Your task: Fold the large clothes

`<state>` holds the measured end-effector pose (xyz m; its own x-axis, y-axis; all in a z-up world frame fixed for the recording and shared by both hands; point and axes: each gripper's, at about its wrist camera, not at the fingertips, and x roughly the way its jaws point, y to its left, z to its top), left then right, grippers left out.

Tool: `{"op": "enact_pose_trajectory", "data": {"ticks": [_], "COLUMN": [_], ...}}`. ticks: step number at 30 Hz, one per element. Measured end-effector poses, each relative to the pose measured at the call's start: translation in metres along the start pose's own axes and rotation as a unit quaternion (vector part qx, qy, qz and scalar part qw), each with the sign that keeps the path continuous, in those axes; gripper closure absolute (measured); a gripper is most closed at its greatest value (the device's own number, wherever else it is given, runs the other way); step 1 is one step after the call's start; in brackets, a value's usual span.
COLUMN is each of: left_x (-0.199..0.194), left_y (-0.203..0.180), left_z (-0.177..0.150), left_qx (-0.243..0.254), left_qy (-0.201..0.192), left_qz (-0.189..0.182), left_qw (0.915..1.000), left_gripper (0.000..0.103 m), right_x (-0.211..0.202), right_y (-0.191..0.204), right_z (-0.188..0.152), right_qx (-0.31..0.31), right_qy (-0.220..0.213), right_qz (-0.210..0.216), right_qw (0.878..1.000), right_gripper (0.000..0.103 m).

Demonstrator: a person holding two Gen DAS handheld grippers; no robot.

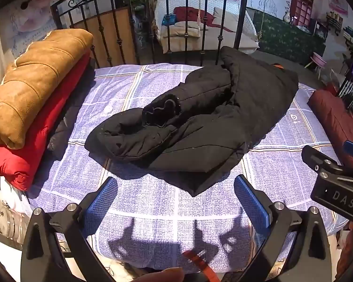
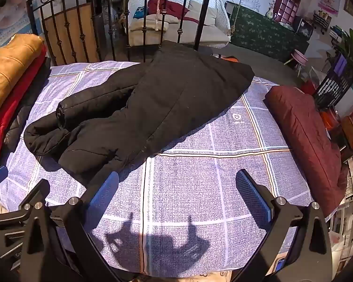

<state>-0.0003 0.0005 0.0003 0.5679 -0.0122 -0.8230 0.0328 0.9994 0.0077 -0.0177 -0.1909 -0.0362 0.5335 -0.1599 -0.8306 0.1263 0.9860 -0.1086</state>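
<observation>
A black padded coat [image 1: 200, 117] lies partly folded on the lilac checked bed sheet [image 1: 153, 206], its sleeve cuff [image 1: 162, 112] resting on top. It also shows in the right wrist view [image 2: 153, 108]. My left gripper [image 1: 176, 195] is open and empty, hovering above the sheet just short of the coat's near corner. My right gripper [image 2: 176, 188] is open and empty above the sheet, to the right of the coat's near hem. The right gripper's body shows at the right edge of the left wrist view [image 1: 336, 183].
A stack of folded coats, tan [image 1: 35, 84] over red [image 1: 35, 141], lies at the left of the bed. A maroon garment [image 2: 306, 136] lies at the right edge. A black iron bed rail [image 1: 153, 23] stands behind the coat.
</observation>
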Motion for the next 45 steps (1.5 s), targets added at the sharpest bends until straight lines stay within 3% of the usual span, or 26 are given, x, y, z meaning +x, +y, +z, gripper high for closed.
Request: {"op": "enact_pose_trajectory", "data": {"ticks": [9,45], "left_x": [-0.003,0.002], "left_y": [-0.006,-0.002], "left_z": [-0.001,-0.004], "left_qx": [0.022,0.017], "left_qy": [-0.016,0.007], "left_qz": [0.014,0.022], "left_qw": [0.9995,0.9996], "left_gripper": [0.006,0.006], "right_x": [0.000,-0.001], "right_y": [0.001,0.006], "right_z": [0.000,-0.002], "right_qx": [0.000,-0.007], "right_qy": [0.002,0.006], "right_qz": [0.002,0.001], "right_qw": [1.000,1.000], "right_gripper": [0.004,0.004]}}
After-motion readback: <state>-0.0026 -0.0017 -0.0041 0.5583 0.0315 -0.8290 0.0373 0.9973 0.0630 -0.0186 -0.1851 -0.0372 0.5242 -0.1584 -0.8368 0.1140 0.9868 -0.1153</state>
